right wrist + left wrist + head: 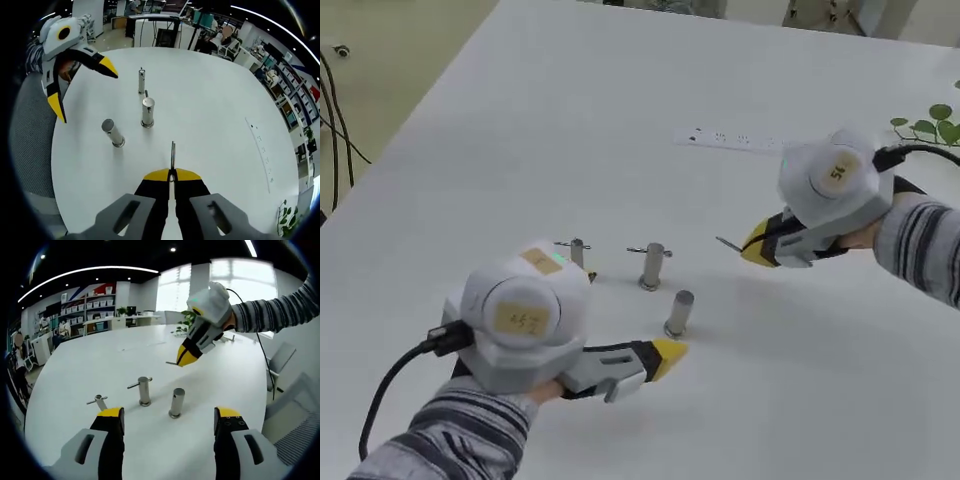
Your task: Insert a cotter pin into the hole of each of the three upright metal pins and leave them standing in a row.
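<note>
three metal pins (pixel 652 266) stand on the desk (pixel 620 120), two with cotter pins (pixel 650 251) through them. my right tool (pixel 171 174) is closed on a third cotter pin (pixel 172 152); my left tool (pixel 169 412) gapes wide, empty.

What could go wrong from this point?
The bare pin stands free; the open left gripper is near it but not holding it, so pushing the cotter pin in could topple it. The right gripper pinches that cotter pin by one end only, so it may twist or slip.
</note>
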Tool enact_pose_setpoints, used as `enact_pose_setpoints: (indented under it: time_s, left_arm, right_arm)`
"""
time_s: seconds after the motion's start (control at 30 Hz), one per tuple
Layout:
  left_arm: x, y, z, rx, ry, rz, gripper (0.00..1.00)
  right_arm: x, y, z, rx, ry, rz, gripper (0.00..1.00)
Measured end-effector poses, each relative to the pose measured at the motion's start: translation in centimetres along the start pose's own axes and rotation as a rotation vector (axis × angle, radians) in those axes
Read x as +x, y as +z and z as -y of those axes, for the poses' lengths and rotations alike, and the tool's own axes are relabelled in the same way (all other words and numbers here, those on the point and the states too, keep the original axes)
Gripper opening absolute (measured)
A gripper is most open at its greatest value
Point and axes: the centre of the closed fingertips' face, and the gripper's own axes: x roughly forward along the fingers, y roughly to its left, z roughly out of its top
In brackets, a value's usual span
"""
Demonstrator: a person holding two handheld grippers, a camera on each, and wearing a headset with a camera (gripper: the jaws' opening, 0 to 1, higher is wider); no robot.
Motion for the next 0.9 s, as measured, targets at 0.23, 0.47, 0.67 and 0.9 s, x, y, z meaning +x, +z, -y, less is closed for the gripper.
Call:
enact_pose_setpoints:
  time_s: [0.23, 0.47, 0.67, 0.9]
  left_arm:
    - [0.1, 0.6, 0.8, -0.043, -0.036, 0.009, 0.65]
    - [0.1, 0.5, 1.5, -0.083, -0.055, -0.006, 0.55]
    - [0.0, 0.8, 2.1, -0.127, -0.078, 0.005, 0.47]
    - [-0.1, 0.8, 2.8, -0.173, -0.104, 0.001, 0.4]
  right_arm:
    - [-0.8, 0.7, -2.3, -0.045, 0.003, 0.042, 0.0]
    - [-1.5, 2.1, -4.3, -0.075, 0.021, 0.105, 0.0]
    - [-1.8, 3.1, -5.9, -0.108, 0.034, 0.145, 0.0]
    - [-2.1, 3.7, -7.5, -0.165, 0.054, 0.18, 0.0]
